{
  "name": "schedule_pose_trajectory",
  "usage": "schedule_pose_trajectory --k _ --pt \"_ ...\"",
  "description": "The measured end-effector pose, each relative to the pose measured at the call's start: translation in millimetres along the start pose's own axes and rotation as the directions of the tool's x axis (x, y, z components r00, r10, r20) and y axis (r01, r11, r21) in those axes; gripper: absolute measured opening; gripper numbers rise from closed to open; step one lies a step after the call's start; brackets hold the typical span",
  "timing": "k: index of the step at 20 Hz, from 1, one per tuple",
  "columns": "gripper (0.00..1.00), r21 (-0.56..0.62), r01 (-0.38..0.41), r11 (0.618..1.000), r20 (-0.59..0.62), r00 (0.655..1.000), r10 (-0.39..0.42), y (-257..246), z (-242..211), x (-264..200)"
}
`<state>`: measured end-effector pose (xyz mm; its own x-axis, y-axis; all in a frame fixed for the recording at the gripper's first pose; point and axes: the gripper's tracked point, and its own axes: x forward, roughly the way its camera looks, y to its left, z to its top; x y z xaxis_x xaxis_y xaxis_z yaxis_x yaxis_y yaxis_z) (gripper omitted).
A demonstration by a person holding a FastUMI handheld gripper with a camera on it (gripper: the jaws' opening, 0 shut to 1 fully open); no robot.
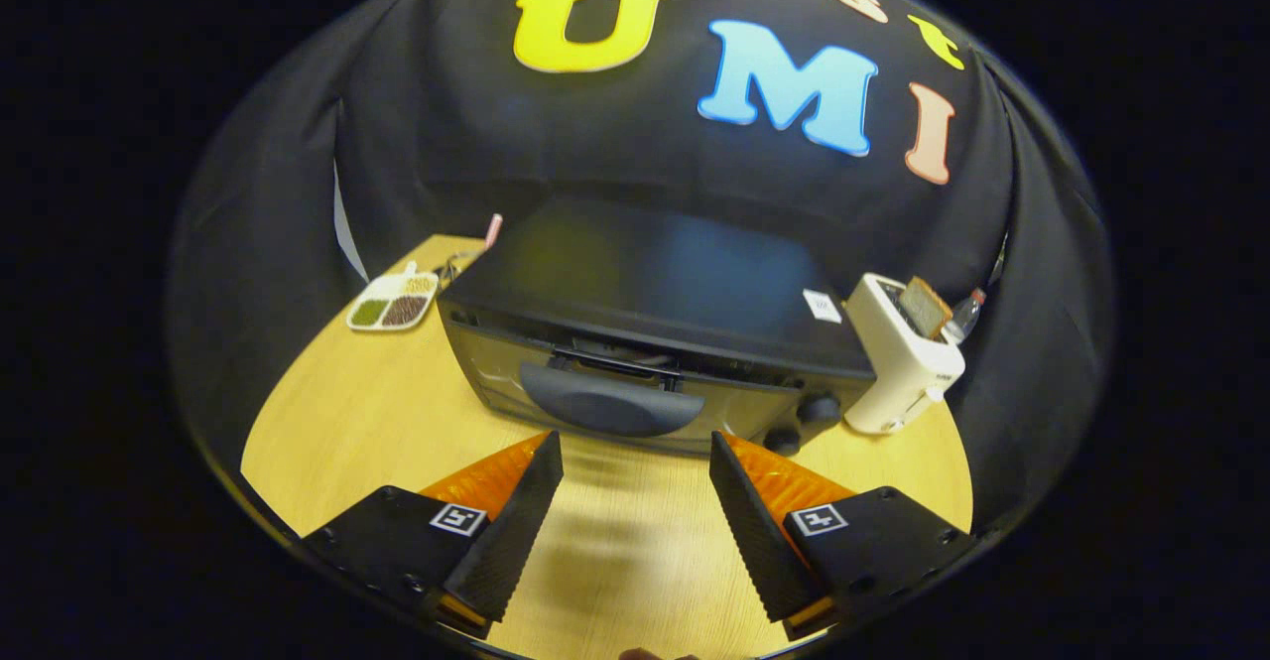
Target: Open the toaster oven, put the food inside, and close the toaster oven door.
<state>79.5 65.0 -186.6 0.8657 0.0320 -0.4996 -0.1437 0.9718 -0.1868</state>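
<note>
Two-finger gripper [635, 471] poised above pale wooden tabletop [337, 422], fingers spread wide with bare table between them, nothing grasped. Just ahead of fingertips: dark grey boxy metal toaster oven [655, 342], door shut, curved grey door handle [610, 407] facing the gap between fingers; two round black knobs [804, 422] to the handle's side. Scene consistent with either of two stages: door awaiting opening, or door closed again with food already inside; interior hidden, so undecided. No food for the oven identifiable near the fingers. Touching or just beside the oven: cream plastic slot toaster [898, 362], brown bread slice [925, 308] standing upright in its slot. Beyond the oven's other corner: white divided dish [394, 303], compartments holding green, brown and yellowish grains or pulses, kinds too small to tell.
</note>
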Motion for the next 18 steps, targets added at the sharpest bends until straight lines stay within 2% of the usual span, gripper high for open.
schedule_pose_trajectory --k 3,8,12,18 --pt "0.98 0.041 0.009 0.999 0.175 0.984 -0.016 -19.6 49.6 -35.5" --pt "0.98 0.051 0.086 0.995 0.369 0.924 -0.099 -80.5 95.5 -95.8" --pt "0.98 0.109 0.148 0.983 0.440 0.879 -0.182 -142.2 99.7 -141.6" --pt "0.98 0.189 0.255 0.948 0.471 0.824 -0.315 -216.9 72.5 -192.7"
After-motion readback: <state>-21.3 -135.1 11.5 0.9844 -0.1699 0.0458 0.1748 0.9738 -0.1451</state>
